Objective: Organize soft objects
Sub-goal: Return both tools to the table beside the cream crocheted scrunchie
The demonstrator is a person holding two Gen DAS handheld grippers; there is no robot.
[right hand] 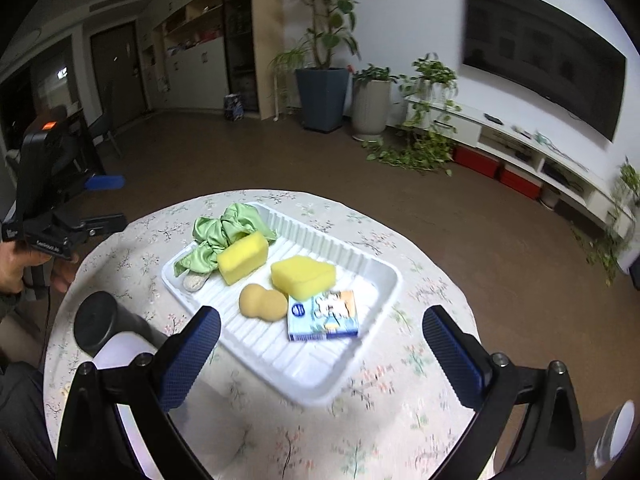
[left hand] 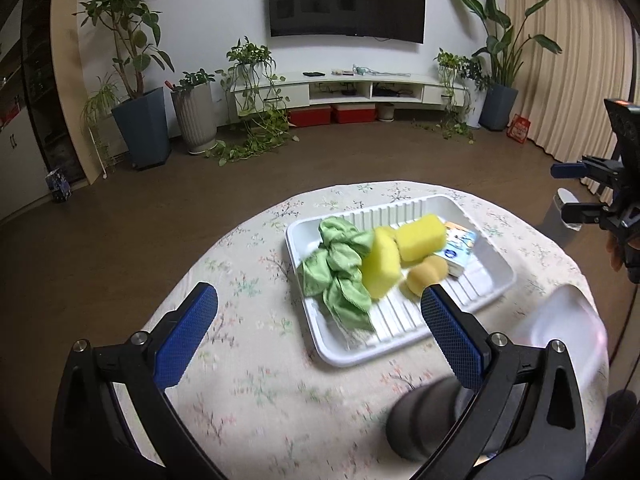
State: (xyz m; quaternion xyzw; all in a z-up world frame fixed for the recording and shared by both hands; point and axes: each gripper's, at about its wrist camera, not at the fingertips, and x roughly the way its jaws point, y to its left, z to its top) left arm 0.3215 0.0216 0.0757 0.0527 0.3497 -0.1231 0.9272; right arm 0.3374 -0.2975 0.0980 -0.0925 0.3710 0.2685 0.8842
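while both tongs stand wide and hold nothing | left gripper [left hand: 318,320], right gripper [right hand: 320,344] above table [right hand: 380,412] | sponges [right hand: 303,277], green cloth [right hand: 224,228], small box [right hand: 323,316] in white tray [right hand: 384,280] | dark cylinder [right hand: 96,322] beside tray | box writing unreadable

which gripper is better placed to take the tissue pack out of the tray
Right, probably. The tissue pack lies just ahead between the open right gripper's fingers; from the left gripper it sits behind the sponges.

My left gripper [left hand: 318,312] and right gripper [right hand: 320,334] look alike: black angular frames, silver screws at the joints, and blue cross-hatched pads [left hand: 185,334] lining each finger.
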